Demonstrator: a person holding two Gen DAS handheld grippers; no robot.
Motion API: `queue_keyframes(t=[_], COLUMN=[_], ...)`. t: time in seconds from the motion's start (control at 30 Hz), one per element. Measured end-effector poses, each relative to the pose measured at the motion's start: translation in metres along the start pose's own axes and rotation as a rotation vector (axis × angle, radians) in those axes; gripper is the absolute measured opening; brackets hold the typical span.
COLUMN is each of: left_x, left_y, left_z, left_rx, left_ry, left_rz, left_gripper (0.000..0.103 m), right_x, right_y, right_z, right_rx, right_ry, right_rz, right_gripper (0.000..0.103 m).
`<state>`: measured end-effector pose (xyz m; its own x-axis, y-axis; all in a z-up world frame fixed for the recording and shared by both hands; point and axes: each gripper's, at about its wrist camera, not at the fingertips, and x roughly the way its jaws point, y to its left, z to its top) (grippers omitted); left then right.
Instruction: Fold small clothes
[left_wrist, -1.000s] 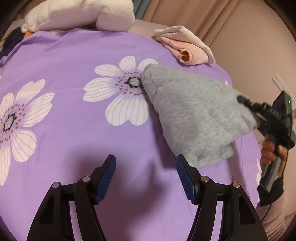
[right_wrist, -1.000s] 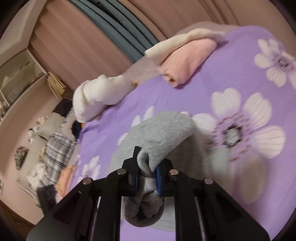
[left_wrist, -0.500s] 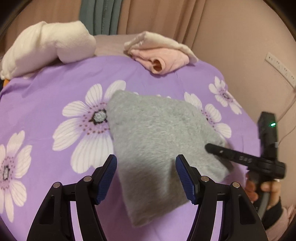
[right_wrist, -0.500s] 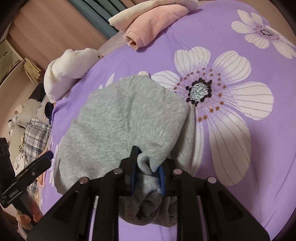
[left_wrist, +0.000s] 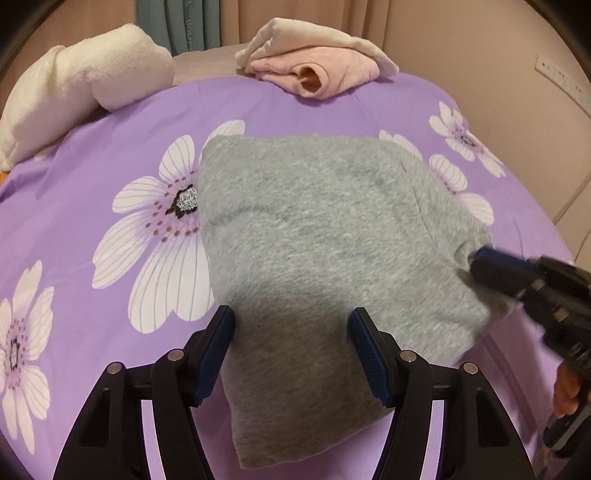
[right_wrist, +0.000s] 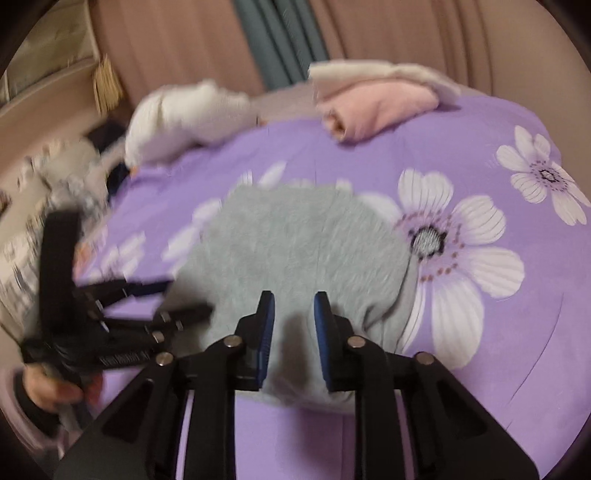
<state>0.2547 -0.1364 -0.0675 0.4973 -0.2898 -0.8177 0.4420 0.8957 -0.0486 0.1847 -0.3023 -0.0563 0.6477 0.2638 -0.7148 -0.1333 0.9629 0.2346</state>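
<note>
The right gripper (right_wrist: 293, 332) no longer pinches the grey garment (left_wrist: 317, 236). Half a second ago a bunch of its cloth was squeezed between the blue pads; now the pads stand apart with a gap between them and nothing pressed there, and they are closing a little on that empty gap. The garment lies folded on the purple flowered bedspread (left_wrist: 92, 155), directly under and ahead of this gripper. In my judgement the fold was just laid down and let go, so this piece is nearly finished; it may only need smoothing.

The left gripper (left_wrist: 291, 354) is released too, its jaws standing half open with the near corner of the garment lying below and between them, not touched by the pads as far as I can see. Compared with a second ago, this gripper has come over the cloth, which then lay off to its right.

Beyond both grippers, at the far edge of the bed, lies a folded pink and cream garment (left_wrist: 317, 74), and to the far left a white fluffy bundle (left_wrist: 81, 81). They are well apart from the grey piece. Nothing blocks the way; only the two grippers are near each other over the same cloth.
</note>
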Motion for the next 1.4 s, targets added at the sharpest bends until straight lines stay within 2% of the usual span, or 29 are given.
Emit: queue_keyframes(t=[0.07,0.27,0.43,0.57,0.67,0.77,0.87,1.0,1.1,1.17,1.23,1.3,1.37,1.4], left_x=[0.000,-0.003,-0.026,-0.038,-0.030,-0.020,-0.016,-0.014,-0.018,-0.024,-0.030,-0.038,-0.045,-0.047], left_y=[-0.002,-0.001,0.011,0.009,0.004,0.005,0.006,0.013,0.020,0.024,0.027,0.033,0.041,0.047], left_z=[-0.002,-0.003,-0.014,-0.027,-0.032,-0.033,-0.036,-0.037,-0.040,-0.043,-0.047,-0.051,-0.057,-0.060], left_rx=[0.011,-0.005,-0.082,-0.061,-0.037,-0.051,-0.052,-0.087,-0.135,-0.149,-0.156,-0.168,-0.190,-0.208], left_ry=[0.000,-0.005,-0.044,-0.077,-0.056,-0.032,-0.026,-0.007,0.004,0.013,0.016,0.019,0.026,0.032], left_rz=[0.001,-0.006,-0.070,-0.056,-0.037,-0.047,-0.042,-0.081,-0.117,-0.134,-0.138,-0.151,-0.181,-0.201], left_gripper=[0.064,0.064,0.064,0.064,0.064,0.064,0.064,0.064,0.064,0.064,0.065,0.068,0.071,0.071], right_x=[0.012,0.012,-0.011,-0.022,-0.013,0.002,0.010,0.013,0.007,-0.004,-0.016,-0.028,-0.039,-0.042], right_y=[-0.003,-0.011,-0.003,0.010,0.015,0.012,0.007,0.005,0.004,0.003,0.000,-0.004,-0.012,-0.016], right_z=[-0.008,-0.013,-0.013,-0.015,-0.019,-0.026,-0.030,-0.032,-0.033,-0.035,-0.039,-0.044,-0.049,-0.052], right_rx=[0.002,0.040,0.048,0.023,0.012,0.024,0.060,0.085,0.106,0.134,0.160,0.185,0.220,0.240], right_ry=[0.048,0.058,0.001,-0.031,-0.005,0.042,0.076,0.085,0.073,0.056,0.031,0.012,0.003,0.003], right_rz=[-0.019,-0.012,0.032,0.068,0.062,0.034,0.043,0.054,0.076,0.111,0.144,0.163,0.182,0.188], right_gripper=[0.019,0.017,0.023,0.023,0.023,0.019,0.017,0.017,0.021,0.029,0.045,0.052,0.054,0.062])
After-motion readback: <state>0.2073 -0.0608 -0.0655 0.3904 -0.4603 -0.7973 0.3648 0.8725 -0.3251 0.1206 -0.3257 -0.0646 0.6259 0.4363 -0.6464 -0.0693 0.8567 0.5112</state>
